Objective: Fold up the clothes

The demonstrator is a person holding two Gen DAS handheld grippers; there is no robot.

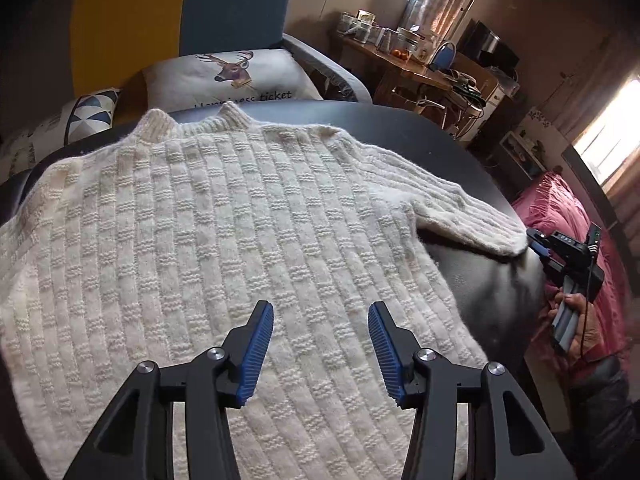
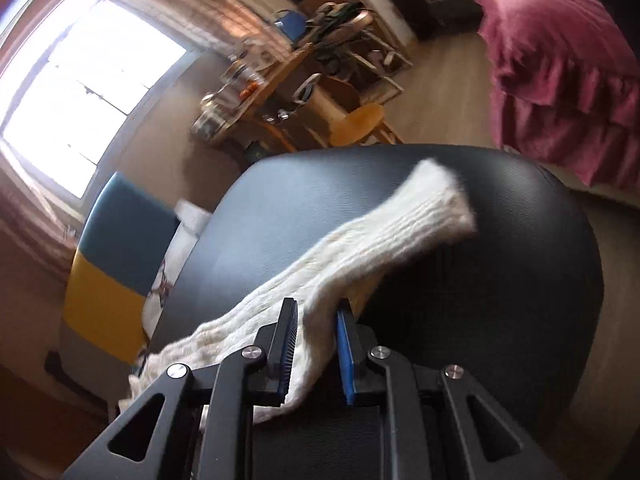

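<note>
Cream sweater (image 1: pixel 240 240), sleeve (image 2: pixel 360 248) in right tool (image 2: pixel 316 344)

From the left wrist we look forward and down, close over the cream sweater (image 1: pixel 224 240) spread on the black desk (image 1: pixel 420 136), with the left claw (image 1: pixel 321 350) low in frame and a deer-print cushion (image 1: pixel 236 76) beyond. From the right wrist we sit nearly on the desk (image 2: pixel 520 260), rolled sideways, facing along one sleeve (image 2: pixel 384 240) between the right claw (image 2: pixel 318 344) toward a bright window (image 2: pixel 92 92). Both views share the desk, that sleeve (image 1: pixel 460 208), the yellow-and-blue chair back (image 1: pixel 180 16) and the pink bedspread (image 2: pixel 560 80). We also see the right claw (image 1: pixel 538 246) from the left view.
</note>
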